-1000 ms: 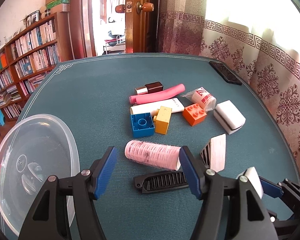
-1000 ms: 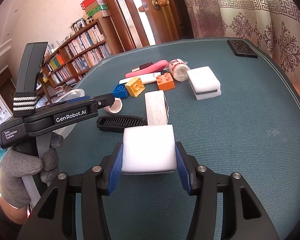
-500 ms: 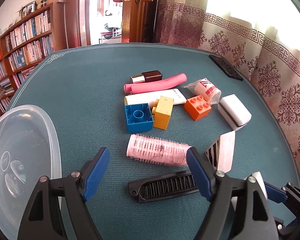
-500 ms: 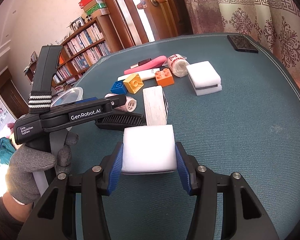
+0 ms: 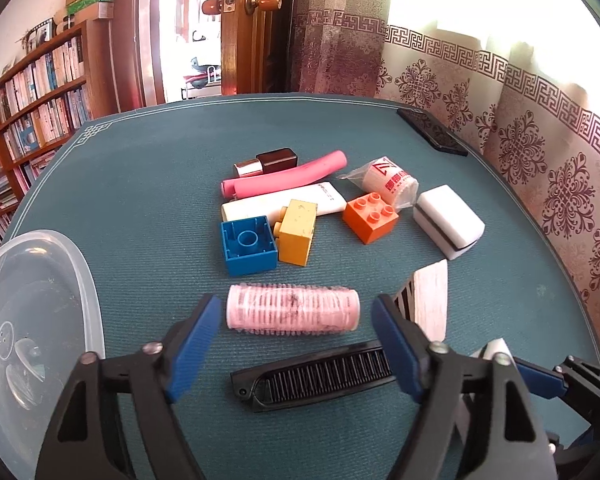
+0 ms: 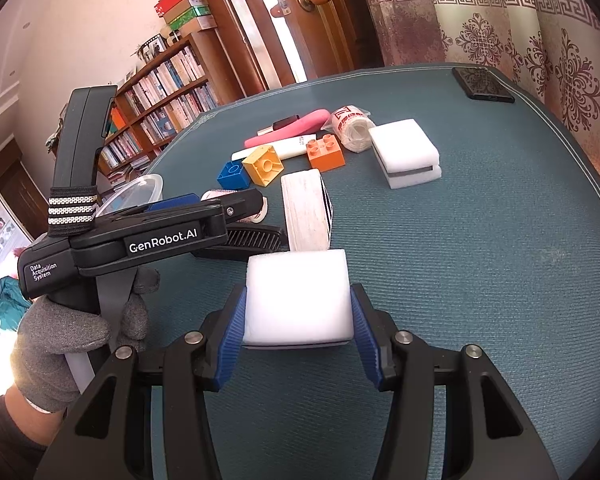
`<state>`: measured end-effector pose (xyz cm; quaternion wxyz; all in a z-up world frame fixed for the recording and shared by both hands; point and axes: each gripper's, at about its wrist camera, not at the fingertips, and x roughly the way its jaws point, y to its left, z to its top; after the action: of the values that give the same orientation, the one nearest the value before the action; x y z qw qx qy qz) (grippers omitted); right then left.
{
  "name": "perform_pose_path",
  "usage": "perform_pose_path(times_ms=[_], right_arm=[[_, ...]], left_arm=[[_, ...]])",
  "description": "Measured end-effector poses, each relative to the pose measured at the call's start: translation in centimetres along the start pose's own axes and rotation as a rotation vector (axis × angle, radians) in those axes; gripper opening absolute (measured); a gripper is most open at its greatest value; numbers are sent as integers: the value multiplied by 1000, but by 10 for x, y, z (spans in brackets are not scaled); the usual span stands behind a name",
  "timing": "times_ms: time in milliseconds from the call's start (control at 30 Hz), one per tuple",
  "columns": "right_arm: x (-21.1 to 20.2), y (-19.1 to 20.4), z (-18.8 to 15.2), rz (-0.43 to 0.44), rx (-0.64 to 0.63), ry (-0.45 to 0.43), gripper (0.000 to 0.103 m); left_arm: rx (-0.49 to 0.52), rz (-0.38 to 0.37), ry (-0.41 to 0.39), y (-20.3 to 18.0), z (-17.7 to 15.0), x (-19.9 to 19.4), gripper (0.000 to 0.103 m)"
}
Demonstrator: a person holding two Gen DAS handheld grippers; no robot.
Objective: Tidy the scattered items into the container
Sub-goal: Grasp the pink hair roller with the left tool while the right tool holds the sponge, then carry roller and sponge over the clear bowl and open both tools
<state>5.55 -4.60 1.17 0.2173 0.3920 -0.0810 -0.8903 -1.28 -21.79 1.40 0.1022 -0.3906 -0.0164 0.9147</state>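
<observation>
Here pink hair roller (image 5: 293, 314) lies crosswise between open left hand-held gripper (image 5: 296, 344) fingers.

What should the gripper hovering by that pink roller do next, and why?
Probably ease the left gripper forward and close it on the pink hair roller. Its jaws stand open with the roller lying crosswise between the tips, while the right gripper is already clamped on a white foam block.

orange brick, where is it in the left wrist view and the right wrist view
Left wrist: orange brick lies right of centre, beside the yellow brick.
Right wrist: orange brick lies above centre, beyond the wood-grain block.
Shared landmark: black phone at the table's far right edge.
</observation>
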Motion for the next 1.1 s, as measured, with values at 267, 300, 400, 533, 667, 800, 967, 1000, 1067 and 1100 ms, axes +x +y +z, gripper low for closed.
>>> perform_pose_path(times_ms=[267, 300, 400, 533, 667, 800, 967, 1000, 1067, 1100], right_arm=[[0, -1, 0, -3, 4, -1, 53], [0, -1, 0, -3, 5, -1, 53], [0, -1, 0, -4, 4, -3, 53], [0, 0, 1, -3, 3, -8, 53], [0, 2, 3, 0, 3, -10, 53], [-1, 7, 5, 7, -4, -18, 53], [-1, 17, 9, 23, -19, -28, 53], [-1, 20, 10, 28, -23, -29, 53], [0, 26, 11, 38, -30, -31, 53], [1, 30, 12, 45, -34, -31, 53]], left_arm=[[51, 69, 11, -8, -1, 10, 91], [55, 75, 14, -8, -1, 12, 90], [55, 74, 23, -6, -2, 15, 74], [53, 71, 20, -3, -2, 11, 74], [56, 68, -10, -4, -2, -2, 75], [47, 71, -54, -2, 0, -21, 75], [18, 81, -95, 9, 0, -42, 75], [11, 86, -101, 12, -1, -46, 75], [-4, 95, -113, 19, -2, -53, 75], [-12, 100, -118, 22, -3, -57, 75]])
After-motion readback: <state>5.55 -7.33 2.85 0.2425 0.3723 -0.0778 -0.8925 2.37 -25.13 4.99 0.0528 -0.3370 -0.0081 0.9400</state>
